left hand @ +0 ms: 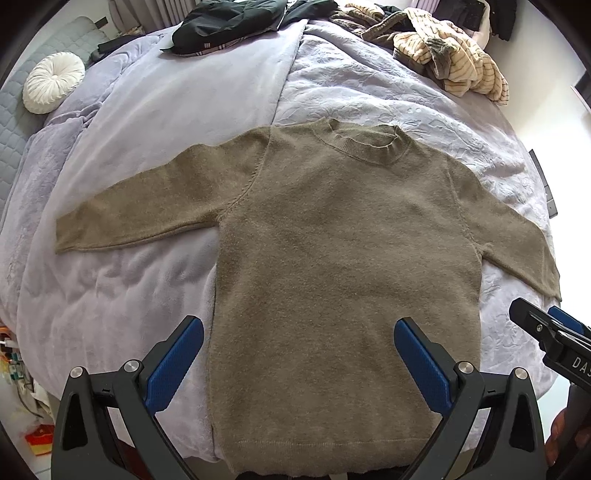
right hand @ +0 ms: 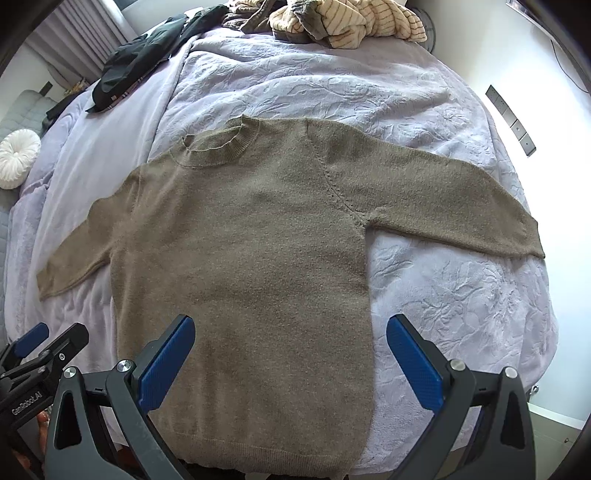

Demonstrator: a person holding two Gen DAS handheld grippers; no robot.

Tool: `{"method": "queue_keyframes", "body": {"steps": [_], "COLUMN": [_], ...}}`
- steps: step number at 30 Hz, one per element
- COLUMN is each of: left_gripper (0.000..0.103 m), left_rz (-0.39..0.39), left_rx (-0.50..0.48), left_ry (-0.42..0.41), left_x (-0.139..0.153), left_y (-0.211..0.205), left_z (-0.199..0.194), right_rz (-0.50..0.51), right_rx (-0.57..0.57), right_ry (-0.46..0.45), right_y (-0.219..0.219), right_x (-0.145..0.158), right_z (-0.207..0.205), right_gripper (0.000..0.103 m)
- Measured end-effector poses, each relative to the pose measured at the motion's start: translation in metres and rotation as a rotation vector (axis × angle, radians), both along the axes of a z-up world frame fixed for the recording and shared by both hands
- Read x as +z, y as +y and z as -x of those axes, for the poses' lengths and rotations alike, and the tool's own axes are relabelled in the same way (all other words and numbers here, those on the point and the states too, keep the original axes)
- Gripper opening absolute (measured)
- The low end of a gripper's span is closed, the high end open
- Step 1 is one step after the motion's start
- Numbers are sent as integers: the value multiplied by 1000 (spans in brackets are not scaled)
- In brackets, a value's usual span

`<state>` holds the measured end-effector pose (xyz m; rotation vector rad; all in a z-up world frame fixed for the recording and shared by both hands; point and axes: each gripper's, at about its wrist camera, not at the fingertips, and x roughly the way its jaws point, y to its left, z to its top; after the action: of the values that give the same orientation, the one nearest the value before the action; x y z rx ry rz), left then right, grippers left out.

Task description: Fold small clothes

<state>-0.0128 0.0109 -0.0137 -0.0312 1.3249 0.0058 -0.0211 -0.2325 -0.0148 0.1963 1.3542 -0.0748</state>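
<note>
An olive-brown knit sweater (left hand: 332, 240) lies flat on the lilac bedspread (left hand: 155, 122), collar away from me, both sleeves spread out to the sides. It also shows in the right wrist view (right hand: 251, 251). My left gripper (left hand: 299, 332) is open and empty, held above the sweater's lower left part near the hem. My right gripper (right hand: 290, 330) is open and empty, above the sweater's lower right part. Each gripper shows at the edge of the other's view: the right one (left hand: 554, 332) and the left one (right hand: 44, 347).
A pile of striped cream and brown clothes (left hand: 450, 55) lies at the far right of the bed, a black garment (left hand: 229, 22) at the far middle. A white round cushion (left hand: 53, 86) sits far left. The bed's near edge runs just below the hem.
</note>
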Motion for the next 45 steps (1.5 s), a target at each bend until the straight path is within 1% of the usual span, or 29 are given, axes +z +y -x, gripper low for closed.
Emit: {"method": "queue_keyframes", "body": {"steps": [10, 38, 45], "left_gripper": [103, 103, 103], "left_rz": [-18, -18, -17], "left_rx": [13, 20, 20], "left_ry": [2, 6, 6], "left_x": [-1, -2, -2], "left_y": [3, 7, 7], "left_z": [-1, -3, -3], "right_rz": [5, 15, 23], "right_rx": [6, 13, 9], "right_ry": [0, 6, 13], "right_y": [0, 5, 5], "right_x": [0, 0, -5], "right_z": [0, -3, -2], "right_gripper": [103, 103, 103]}}
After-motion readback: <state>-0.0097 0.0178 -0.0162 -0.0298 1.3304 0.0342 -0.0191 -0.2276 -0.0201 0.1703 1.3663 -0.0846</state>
